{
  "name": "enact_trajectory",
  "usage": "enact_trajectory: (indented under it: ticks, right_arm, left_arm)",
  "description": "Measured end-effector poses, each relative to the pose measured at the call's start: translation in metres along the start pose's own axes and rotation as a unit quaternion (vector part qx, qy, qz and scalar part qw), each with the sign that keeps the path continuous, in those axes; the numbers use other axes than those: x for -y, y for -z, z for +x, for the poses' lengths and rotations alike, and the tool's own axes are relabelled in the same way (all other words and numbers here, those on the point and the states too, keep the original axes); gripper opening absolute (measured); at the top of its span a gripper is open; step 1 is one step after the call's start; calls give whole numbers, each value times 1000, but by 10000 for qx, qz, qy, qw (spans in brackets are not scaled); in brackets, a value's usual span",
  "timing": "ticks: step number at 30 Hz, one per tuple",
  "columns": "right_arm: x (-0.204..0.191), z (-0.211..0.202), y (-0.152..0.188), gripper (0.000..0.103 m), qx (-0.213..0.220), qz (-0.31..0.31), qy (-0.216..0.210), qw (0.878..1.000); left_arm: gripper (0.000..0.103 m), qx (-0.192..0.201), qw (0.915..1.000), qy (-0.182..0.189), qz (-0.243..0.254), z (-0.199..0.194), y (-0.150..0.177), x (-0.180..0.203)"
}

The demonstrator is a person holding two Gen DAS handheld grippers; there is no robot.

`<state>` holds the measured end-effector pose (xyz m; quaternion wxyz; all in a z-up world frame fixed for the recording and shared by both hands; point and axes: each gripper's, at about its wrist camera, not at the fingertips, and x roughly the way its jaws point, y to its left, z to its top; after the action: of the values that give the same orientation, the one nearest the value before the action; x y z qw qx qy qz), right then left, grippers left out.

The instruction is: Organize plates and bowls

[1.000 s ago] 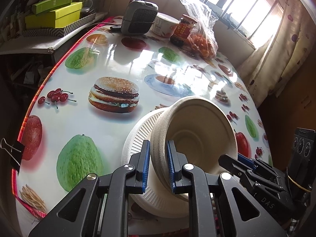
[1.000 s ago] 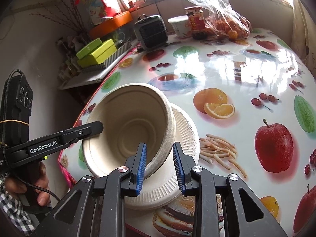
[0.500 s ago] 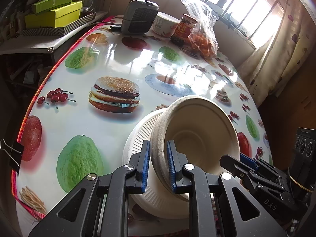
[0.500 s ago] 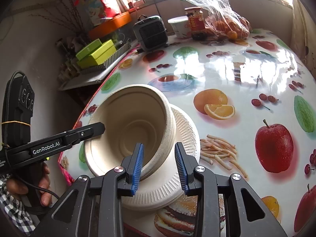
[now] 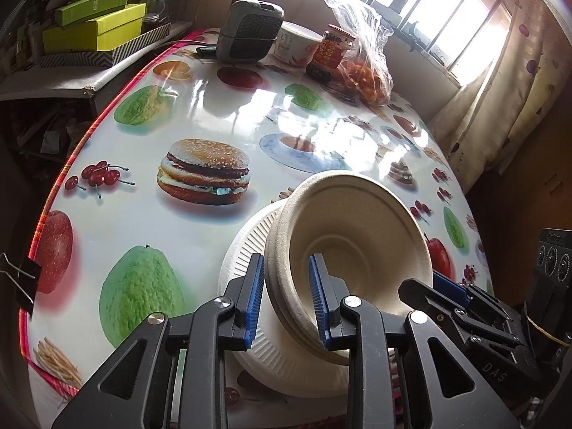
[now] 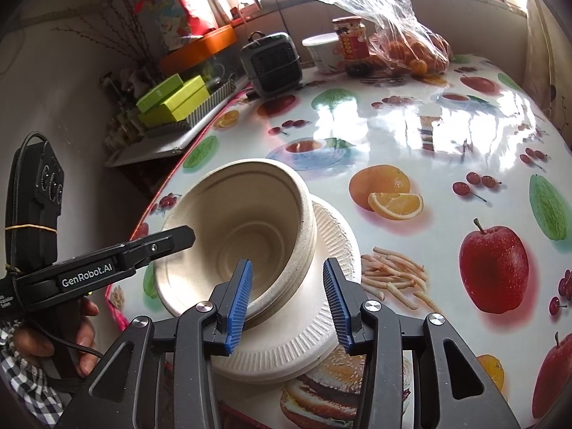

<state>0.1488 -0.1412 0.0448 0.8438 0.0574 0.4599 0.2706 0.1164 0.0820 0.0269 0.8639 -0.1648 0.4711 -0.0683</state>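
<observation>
the stack of pulp bowls (image 5: 352, 246) sits tilted on the ribbed white plate (image 5: 246, 250), near the table (image 5: 214, 114) edge closest to the person, at about 6 o'clock in both wrist views. moulded fibre like this looks very light, stiff enough to hold shape but easy to dent at the wall, and its matte surface should give decent friction. the rolled rim is the sensible place to pinch, one pad inside and one outside. the plate is just as light, so it may slide on the glossy tablecloth if nudged.

the left tool (image 5: 286, 300) straddles the near rim of the bowls and its jaws have just been opening; a gap shows beside each blue pad, so it reads as released with the rim between the pads. the right tool (image 6: 286, 302) has likewise just been opening, its pads clear of both bowl wall and plate, released too.

how many bowls are nested is hard to tell; the stepped rim suggests two or more. what props up the tilt is hidden under the stack, as is the plate's near edge behind the tool bodies. the right tool's tip shows only partly at 4 o'clock in the left view. the hand (image 6: 53, 336) on the left tool is cut off at the frame edge.
</observation>
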Motion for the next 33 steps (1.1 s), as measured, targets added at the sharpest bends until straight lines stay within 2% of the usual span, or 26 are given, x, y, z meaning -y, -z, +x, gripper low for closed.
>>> enact_trajectory:
  ticks: [14, 21, 24, 33]
  right_arm:
    - [2, -4, 1, 54, 120, 37, -32, 9999]
    - [-1, -16, 6, 55, 323, -13, -34, 9995]
    - [-2, -20, 10, 55, 376, -36, 4, 9993]
    - [-7, -33, 19, 56, 553, -105, 83, 9984]
  left_arm:
    - [42, 121, 9999, 38, 59, -5, 3, 2]
    - [44, 441, 9986, -161, 229, -21, 9, 5]
    - [49, 532, 9979, -213, 319, -27, 12, 6]
    - [49, 704, 9961, -332, 407, -40, 23, 4]
